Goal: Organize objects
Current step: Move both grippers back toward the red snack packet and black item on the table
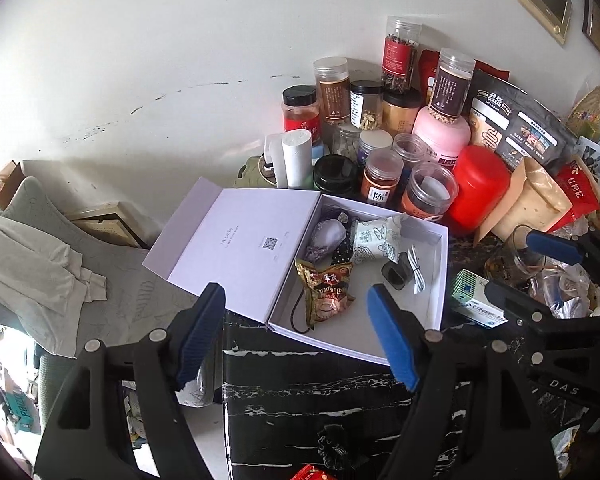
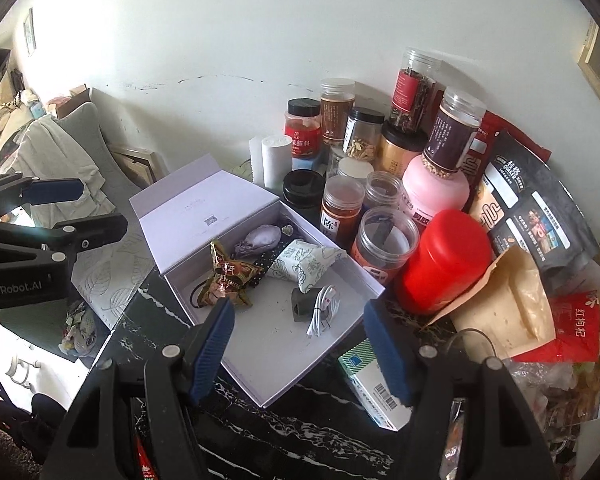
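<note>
Both grippers hang above the dark marble table (image 1: 300,392) with fingers spread and nothing between them: the left gripper (image 1: 296,332) over the near edge of the white box (image 1: 440,272), the right gripper (image 2: 296,352) over its near corner. Just beside that corner lies a medicine carton (image 2: 374,396), probably the next thing to put away. A good grasp would close across its narrow sides. Inside the open box sit a foil snack packet (image 2: 224,280), a coiled white cable (image 2: 322,308) and a patterned pouch (image 2: 308,264). Beyond them, jars (image 2: 384,244) crowd the wall, so any reach should stay low and short.
</note>
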`<action>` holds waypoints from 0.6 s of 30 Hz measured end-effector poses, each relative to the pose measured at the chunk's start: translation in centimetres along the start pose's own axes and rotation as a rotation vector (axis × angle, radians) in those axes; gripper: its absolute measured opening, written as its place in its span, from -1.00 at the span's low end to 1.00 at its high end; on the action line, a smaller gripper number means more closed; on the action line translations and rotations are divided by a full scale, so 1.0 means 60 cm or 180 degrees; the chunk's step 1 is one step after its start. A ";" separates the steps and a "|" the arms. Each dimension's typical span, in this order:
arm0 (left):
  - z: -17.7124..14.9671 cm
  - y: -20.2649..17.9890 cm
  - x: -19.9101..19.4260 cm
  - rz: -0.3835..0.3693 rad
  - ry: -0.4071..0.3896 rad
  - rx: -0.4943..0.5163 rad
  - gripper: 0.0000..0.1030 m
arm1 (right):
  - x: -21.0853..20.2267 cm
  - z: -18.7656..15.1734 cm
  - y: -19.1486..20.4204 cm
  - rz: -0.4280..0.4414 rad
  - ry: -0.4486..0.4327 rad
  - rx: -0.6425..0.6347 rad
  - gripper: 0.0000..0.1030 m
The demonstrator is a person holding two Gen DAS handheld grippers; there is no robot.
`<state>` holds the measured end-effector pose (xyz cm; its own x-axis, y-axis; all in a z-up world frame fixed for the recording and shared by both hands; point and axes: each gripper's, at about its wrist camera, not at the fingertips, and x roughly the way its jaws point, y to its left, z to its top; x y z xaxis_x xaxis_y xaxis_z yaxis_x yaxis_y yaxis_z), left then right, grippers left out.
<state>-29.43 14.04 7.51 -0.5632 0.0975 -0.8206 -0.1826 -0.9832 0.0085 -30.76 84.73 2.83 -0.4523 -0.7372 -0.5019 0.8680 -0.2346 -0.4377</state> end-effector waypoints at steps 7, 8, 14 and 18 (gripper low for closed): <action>-0.050 0.019 -0.052 0.0077 0.0017 -0.0080 0.41 | -0.032 -0.029 0.035 0.0072 -0.0035 -0.0011 0.32; -0.058 0.021 -0.058 0.0081 0.0017 -0.0086 0.41 | -0.034 -0.033 0.040 0.0080 -0.0034 -0.0006 0.32; -0.116 0.038 -0.086 0.0117 0.0062 -0.0157 0.41 | -0.049 -0.061 0.073 0.0155 -0.0032 -0.0053 0.32; -0.155 0.047 -0.104 0.0156 0.0094 -0.0205 0.41 | -0.059 -0.077 0.093 0.0188 -0.0046 -0.0075 0.32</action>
<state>-18.92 9.22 7.31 -0.5460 0.0453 -0.8366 -0.1027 -0.9946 0.0131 -25.24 88.98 -1.27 -0.3972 -0.7585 -0.5166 0.8879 -0.1754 -0.4252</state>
